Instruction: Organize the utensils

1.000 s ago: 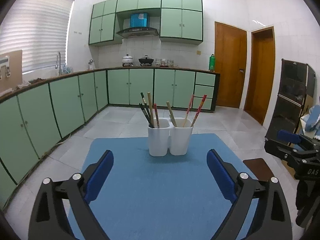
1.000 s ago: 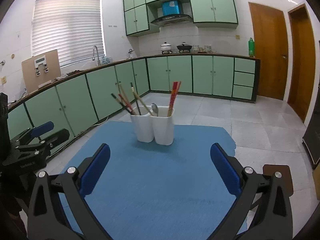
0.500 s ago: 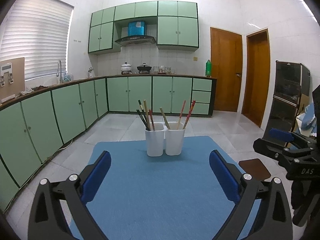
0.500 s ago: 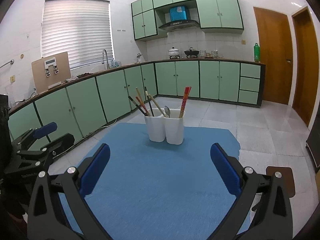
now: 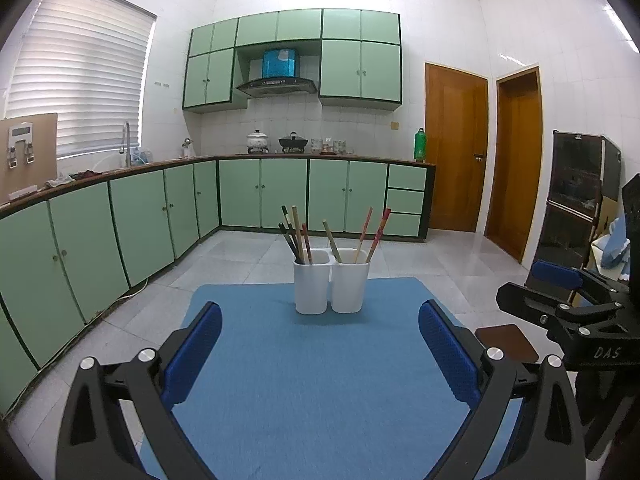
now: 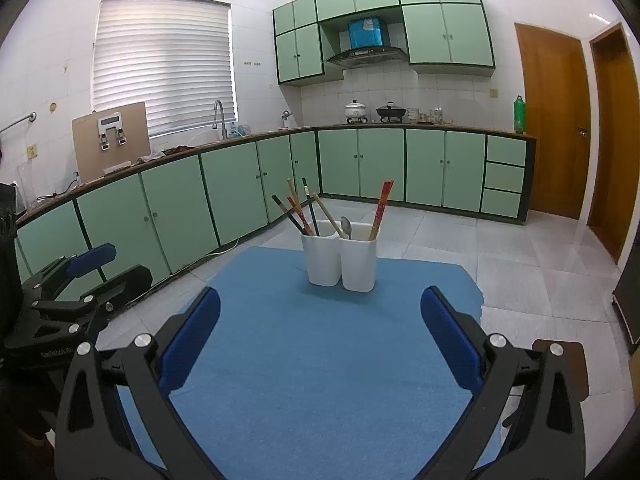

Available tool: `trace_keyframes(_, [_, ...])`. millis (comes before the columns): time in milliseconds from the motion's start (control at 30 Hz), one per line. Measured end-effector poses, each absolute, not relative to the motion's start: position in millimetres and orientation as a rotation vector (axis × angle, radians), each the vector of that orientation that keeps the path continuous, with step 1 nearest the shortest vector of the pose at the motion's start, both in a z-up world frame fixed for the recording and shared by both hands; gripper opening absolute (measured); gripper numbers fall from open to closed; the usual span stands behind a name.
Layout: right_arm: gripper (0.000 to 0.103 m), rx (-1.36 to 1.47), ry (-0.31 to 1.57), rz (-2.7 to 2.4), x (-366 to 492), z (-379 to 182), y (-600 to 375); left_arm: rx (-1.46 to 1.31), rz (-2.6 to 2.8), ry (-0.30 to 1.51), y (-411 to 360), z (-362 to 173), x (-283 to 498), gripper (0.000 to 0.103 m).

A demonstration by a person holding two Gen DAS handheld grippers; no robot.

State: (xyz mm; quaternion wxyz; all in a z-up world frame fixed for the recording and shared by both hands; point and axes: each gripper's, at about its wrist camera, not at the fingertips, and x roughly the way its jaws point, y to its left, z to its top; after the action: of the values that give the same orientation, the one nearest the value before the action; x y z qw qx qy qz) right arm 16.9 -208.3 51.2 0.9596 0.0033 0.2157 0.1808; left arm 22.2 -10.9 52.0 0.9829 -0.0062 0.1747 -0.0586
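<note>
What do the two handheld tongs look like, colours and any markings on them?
Both match: the left tongs and right tongs have black angular skeletal frames with triangular cutouts, silver round screw heads at the joints, and long blue textured rubbery pads on the fingers. Seen from the left camera, the right one's black body carries white lettering reading DAS. No cables or sleeves show.

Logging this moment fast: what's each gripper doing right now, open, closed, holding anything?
Left gripper: open, holding nothing, above the blue mat.
Right gripper: open, holding nothing, facing the white utensil holder.
</note>
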Motion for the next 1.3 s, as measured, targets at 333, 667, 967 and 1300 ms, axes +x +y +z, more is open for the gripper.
trace_keyframes(333, [0.097, -0.007, 0.427, 0.369, 12.8, 53.8, -199.3, -0.027, -0.103, 0.337, -9.1, 55.5, 20.9, 0.097])
trace_keyframes(667, [0.097, -0.006, 0.42, 0.368, 11.3, 53.5, -196.7, -0.029, -0.1, 0.332, -8.9, 54.9, 18.3, 0.097])
trace_keyframes(967, [0.097, -0.006, 0.42, 0.366, 11.4, 53.6, -195.9, -0.033, -0.097, 0.332, -8.5, 53.7, 15.6, 0.097])
trace_keyframes(1300, [0.097, -0.004, 0.422, 0.368, 11.7, 53.7, -197.0, -0.032, -0.095, 0.336, -8.4, 53.2, 15.1, 0.097])
